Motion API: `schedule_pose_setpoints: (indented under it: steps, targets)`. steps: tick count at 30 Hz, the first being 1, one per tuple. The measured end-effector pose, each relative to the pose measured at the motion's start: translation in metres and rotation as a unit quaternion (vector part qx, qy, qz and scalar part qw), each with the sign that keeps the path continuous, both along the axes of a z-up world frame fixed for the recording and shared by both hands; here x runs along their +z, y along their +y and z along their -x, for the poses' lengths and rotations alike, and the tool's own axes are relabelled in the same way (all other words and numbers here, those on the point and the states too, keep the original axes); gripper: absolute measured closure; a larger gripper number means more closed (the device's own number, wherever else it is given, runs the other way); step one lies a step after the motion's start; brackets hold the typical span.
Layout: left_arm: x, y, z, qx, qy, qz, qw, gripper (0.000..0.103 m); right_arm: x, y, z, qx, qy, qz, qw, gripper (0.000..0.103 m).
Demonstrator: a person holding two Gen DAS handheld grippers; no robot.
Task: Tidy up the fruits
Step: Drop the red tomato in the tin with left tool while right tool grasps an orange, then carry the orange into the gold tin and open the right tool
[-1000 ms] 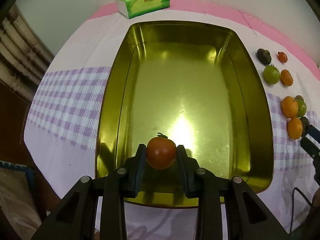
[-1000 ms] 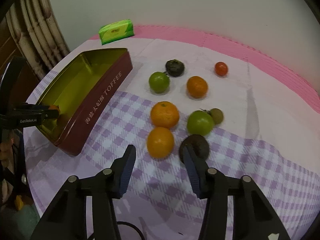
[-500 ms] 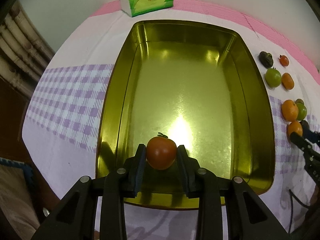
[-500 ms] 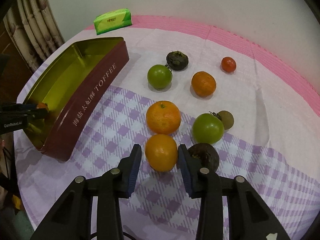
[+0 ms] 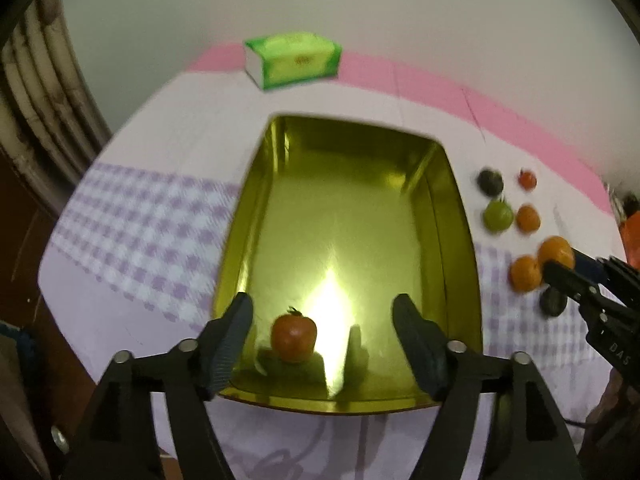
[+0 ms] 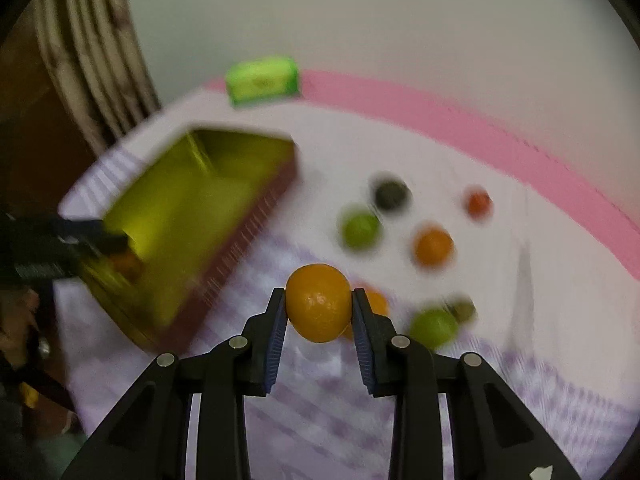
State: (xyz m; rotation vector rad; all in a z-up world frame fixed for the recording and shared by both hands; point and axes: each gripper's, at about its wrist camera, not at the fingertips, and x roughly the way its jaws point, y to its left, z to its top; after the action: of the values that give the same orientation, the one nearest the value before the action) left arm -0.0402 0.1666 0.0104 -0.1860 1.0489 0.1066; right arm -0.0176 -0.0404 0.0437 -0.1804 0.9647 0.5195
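Left wrist view: the left gripper (image 5: 322, 330) has just spread its jaws, the red tomato (image 5: 293, 338) lying free between them in the gold tin (image 5: 460, 240). The right gripper (image 6: 319, 312) has just closed, pinching an orange (image 6: 318, 301).

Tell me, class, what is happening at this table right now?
A person with a gripper in each hand is moving fruit into a gold tin. The left gripper has just been opening; the red tomato sits on the tin's floor between its fingers, untouched. The right gripper, which has just been closing, clamps an orange. Other fruits, like a green one, wait on the tablecloth.
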Motion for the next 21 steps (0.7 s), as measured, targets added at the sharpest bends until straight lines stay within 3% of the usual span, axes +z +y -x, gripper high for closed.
schedule_pose_setpoints:
  steps: [5,10,21]
  targets:
    - [0.009,0.021,0.008,0.055,0.002,-0.031,0.9980,0.027,-0.005,0.063,-0.017,0.058,0.014,-0.013,0.998,0.074]
    - [0.009,0.049,0.021,0.102,0.022,-0.017,0.9944,0.026,-0.026,0.111,-0.021,0.095,0.043,0.002,0.995,0.074]
    - [-0.003,0.062,0.024,0.132,0.038,-0.018,0.9903,0.026,-0.053,0.131,-0.025,0.112,0.064,0.044,0.991,0.074]
